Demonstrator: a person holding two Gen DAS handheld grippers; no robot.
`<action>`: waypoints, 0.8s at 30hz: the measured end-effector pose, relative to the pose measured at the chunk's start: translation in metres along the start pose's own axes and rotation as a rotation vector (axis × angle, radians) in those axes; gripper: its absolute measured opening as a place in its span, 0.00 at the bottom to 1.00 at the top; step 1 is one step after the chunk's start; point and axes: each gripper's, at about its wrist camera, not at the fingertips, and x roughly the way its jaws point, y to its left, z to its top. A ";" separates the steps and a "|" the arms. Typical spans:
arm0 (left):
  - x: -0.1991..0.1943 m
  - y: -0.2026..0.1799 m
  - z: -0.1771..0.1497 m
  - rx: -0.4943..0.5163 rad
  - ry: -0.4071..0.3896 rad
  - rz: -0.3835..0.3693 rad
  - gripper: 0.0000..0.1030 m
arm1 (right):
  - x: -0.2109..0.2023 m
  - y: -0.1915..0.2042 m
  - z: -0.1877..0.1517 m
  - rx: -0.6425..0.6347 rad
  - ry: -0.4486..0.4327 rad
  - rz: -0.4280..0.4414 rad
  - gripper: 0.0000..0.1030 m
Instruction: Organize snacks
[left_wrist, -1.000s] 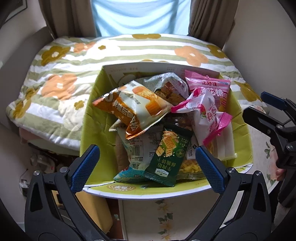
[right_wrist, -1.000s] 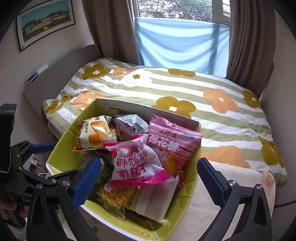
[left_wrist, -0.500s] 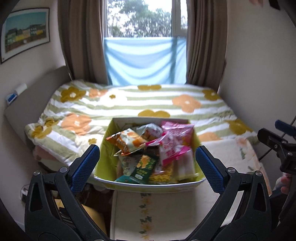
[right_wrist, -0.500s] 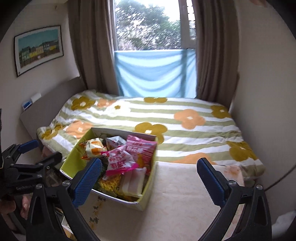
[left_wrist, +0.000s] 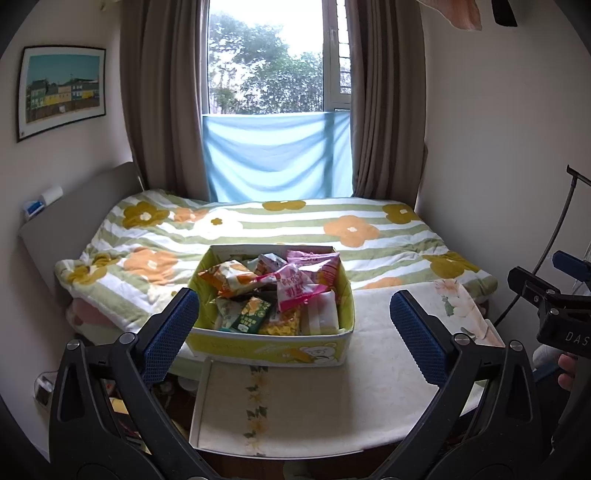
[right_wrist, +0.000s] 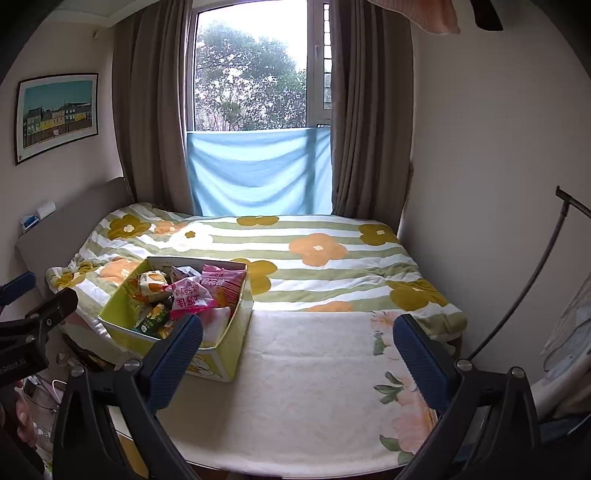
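On the table (left_wrist: 332, 398), a yellow-green box (left_wrist: 273, 349) is seen filled with snack packets (left_wrist: 291, 288); left gripper (left_wrist: 293, 325) and right gripper (right_wrist: 297, 350) are held with jaws spread, empty.

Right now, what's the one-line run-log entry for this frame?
left hand-held gripper: open, empty | right hand-held gripper: open, empty | snack box: full, on table by bed | contact: none

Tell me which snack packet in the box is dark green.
The dark green packet is the one at the front left of the yellow-green box, nearest the left gripper. The packets behind it are orange and white, silver, or pink.
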 end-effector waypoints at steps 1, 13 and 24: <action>-0.002 -0.002 -0.002 0.002 0.000 0.000 1.00 | -0.002 -0.001 -0.001 0.002 -0.003 -0.003 0.99; -0.014 -0.009 -0.006 -0.009 -0.010 0.002 1.00 | -0.010 -0.008 -0.005 0.010 -0.020 -0.020 0.99; -0.019 -0.011 -0.008 -0.018 -0.020 0.014 1.00 | -0.016 -0.009 -0.008 0.011 -0.025 -0.014 0.99</action>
